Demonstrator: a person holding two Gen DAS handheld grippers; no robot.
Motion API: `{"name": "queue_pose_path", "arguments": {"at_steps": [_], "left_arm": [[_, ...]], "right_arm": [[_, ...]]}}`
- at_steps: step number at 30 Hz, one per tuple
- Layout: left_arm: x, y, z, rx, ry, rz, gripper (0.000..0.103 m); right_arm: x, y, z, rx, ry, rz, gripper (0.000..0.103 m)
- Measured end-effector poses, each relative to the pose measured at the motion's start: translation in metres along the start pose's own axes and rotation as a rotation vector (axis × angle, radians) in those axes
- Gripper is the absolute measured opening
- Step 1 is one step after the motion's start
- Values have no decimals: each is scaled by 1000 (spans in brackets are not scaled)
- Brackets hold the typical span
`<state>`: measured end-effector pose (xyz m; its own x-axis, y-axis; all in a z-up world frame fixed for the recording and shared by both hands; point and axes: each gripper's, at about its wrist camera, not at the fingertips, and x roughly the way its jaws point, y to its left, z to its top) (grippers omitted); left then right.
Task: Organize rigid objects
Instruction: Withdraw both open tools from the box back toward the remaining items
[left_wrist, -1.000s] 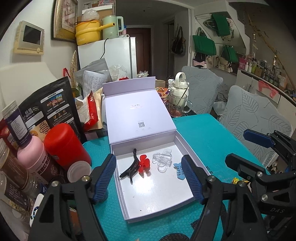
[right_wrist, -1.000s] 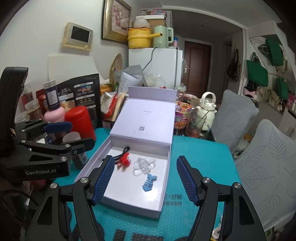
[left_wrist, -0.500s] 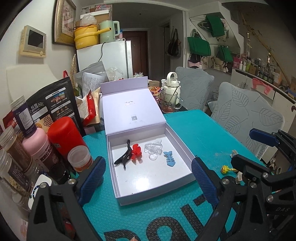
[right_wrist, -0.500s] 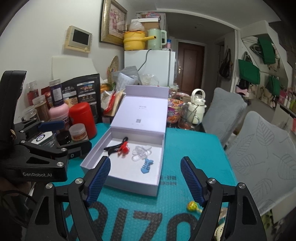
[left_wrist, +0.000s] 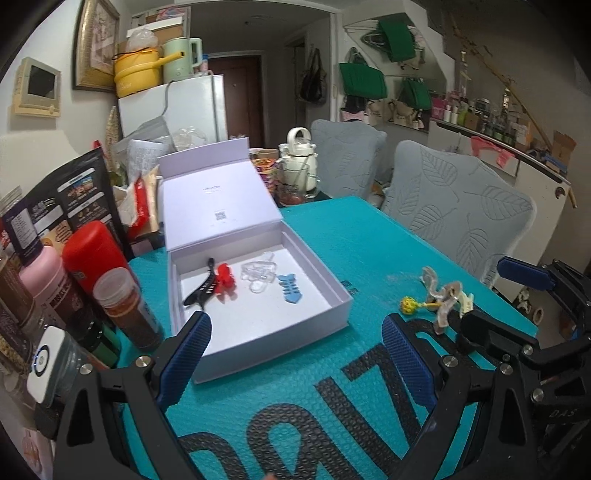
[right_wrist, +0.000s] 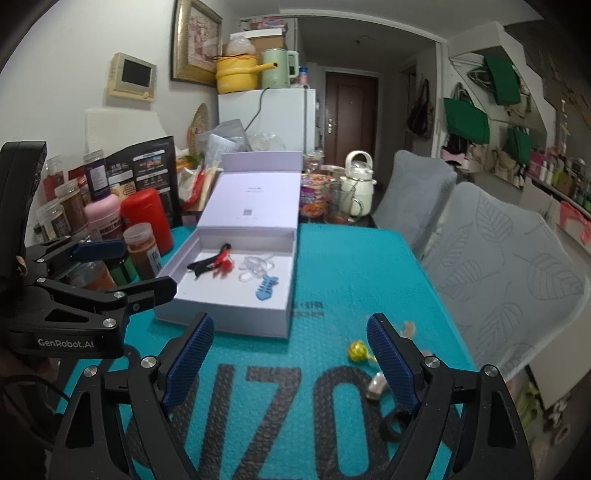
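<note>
Both grippers pulled back from box (left_wrist: 258, 317), jaws widened, empty; left gripper (right_wrist: 92, 291) reads "GenRobot.AI".

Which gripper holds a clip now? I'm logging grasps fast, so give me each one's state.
Left gripper: open, holding nothing.
Right gripper: open, jaws just widened, nothing between them.

Dim, even indoor light, soft shadows inside the box (left_wrist: 258, 295). Heavy fisheye bend and black corners around it. Right view slightly motion-blurred beside the box (right_wrist: 229, 288); no glare.
</note>
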<state>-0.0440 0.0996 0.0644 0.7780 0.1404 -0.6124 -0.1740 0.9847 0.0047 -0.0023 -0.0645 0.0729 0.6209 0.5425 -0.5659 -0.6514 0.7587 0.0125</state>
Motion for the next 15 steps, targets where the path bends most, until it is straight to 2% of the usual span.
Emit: {"name": "queue_pose_path", "arguments": {"at_steps": [7, 15], "left_arm": [[12, -24, -7, 42, 29, -55, 95], [27, -45, -12, 43, 53, -113, 95]], "right_arm": [[-2, -19, -17, 38, 31, -35, 86], [-4, -36, -38, 60, 43, -71, 86]]}}
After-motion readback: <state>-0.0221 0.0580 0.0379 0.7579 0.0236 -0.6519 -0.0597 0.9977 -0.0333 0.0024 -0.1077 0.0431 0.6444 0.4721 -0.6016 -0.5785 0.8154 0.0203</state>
